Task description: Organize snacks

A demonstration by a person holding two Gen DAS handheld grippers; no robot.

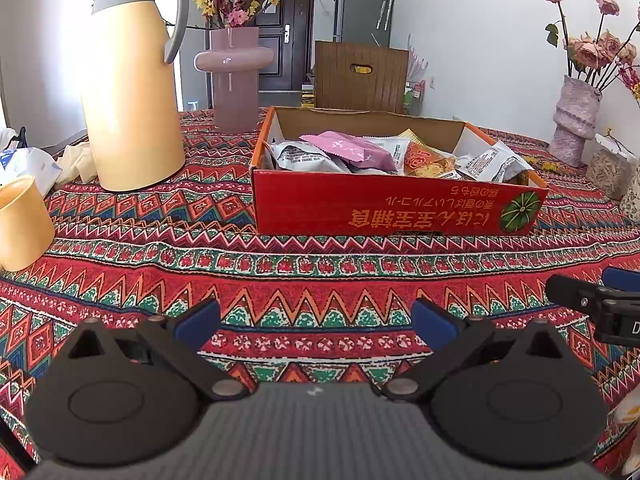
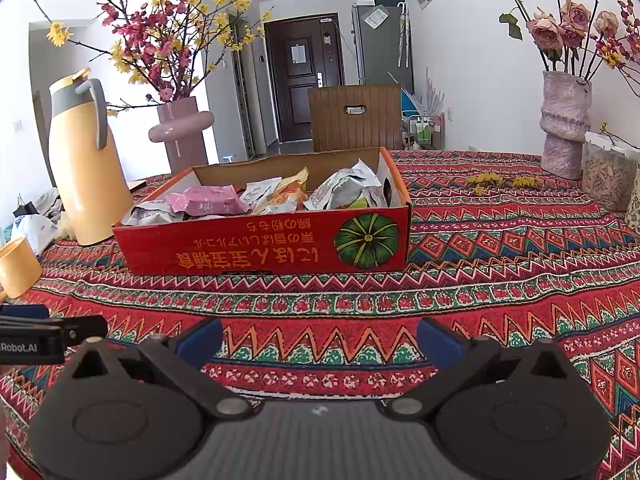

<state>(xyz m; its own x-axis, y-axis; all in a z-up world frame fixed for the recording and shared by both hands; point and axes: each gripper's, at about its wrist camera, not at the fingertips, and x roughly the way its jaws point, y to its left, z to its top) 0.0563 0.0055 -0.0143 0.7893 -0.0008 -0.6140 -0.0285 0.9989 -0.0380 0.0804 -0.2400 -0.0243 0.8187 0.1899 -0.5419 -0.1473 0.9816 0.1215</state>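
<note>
A woven cloth (image 1: 320, 276) of red, green and orange zigzag bands covers the whole table across the lower half of both views. At centre frame sits a shallow red cardboard box (image 1: 396, 208) with a printed green pumpkin and upside-down lettering on its near wall; crinkled foil and plastic snacks (image 1: 348, 152) lie heaped inside it, a matte pink packet (image 2: 206, 199) on top toward the left. In the upper left stands a smooth tan jug (image 1: 128, 92) with a grey handle, beside a glossy mauve vase (image 1: 235, 76); a rough lilac vase (image 2: 564, 120) stands upper right. Along the bottom edge, the left gripper (image 1: 316, 320) and right gripper (image 2: 319, 338) hang above bare cloth, blue-padded jaws spread wide, holding nothing.
</note>
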